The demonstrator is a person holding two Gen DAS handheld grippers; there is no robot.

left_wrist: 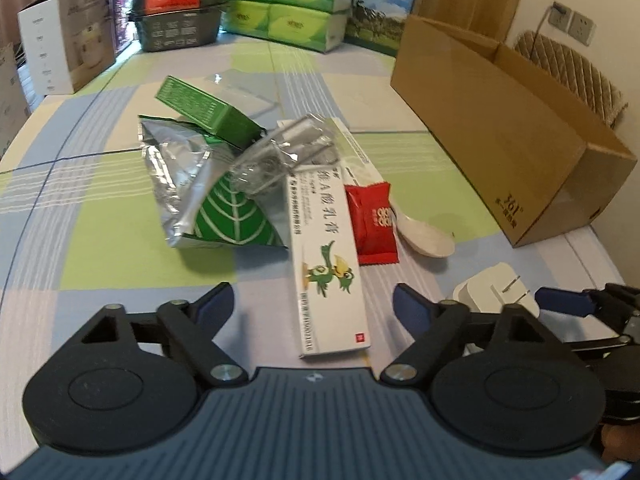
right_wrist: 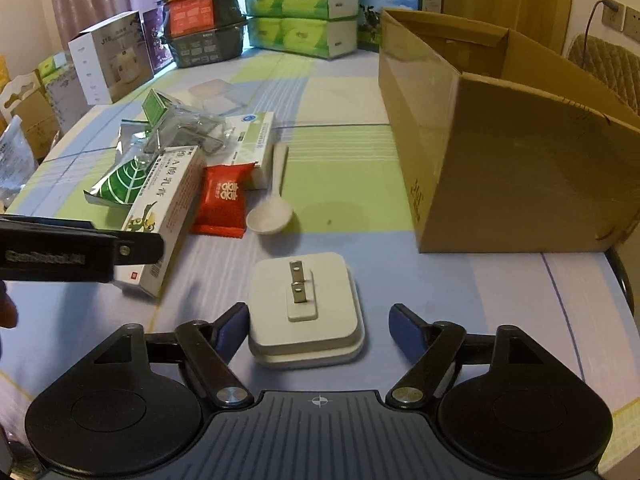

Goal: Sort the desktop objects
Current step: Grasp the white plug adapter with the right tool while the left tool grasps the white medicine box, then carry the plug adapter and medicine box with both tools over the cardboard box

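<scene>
My left gripper (left_wrist: pixel 313 303) is open low over the table, its fingers either side of the near end of a long white ointment box (left_wrist: pixel 328 264) with a green cartoon bird. My right gripper (right_wrist: pixel 320 320) is open around a white plug charger (right_wrist: pixel 306 308) lying prongs up; the left finger is close to the charger's edge. Behind lie a red candy packet (right_wrist: pixel 224 200), a white spoon (right_wrist: pixel 272 208), a foil bag with a green leaf (left_wrist: pixel 200 184), a small green box (left_wrist: pixel 204 110), a clear wrapper (left_wrist: pixel 280 156) and a second white box (right_wrist: pixel 256 144).
An open cardboard box (right_wrist: pixel 500 160) stands on the table's right side. Tissue packs (right_wrist: pixel 304 12), a white carton (right_wrist: pixel 108 60) and other boxes line the far edge. The checked tablecloth (right_wrist: pixel 340 168) shows bare between the spoon and the cardboard box.
</scene>
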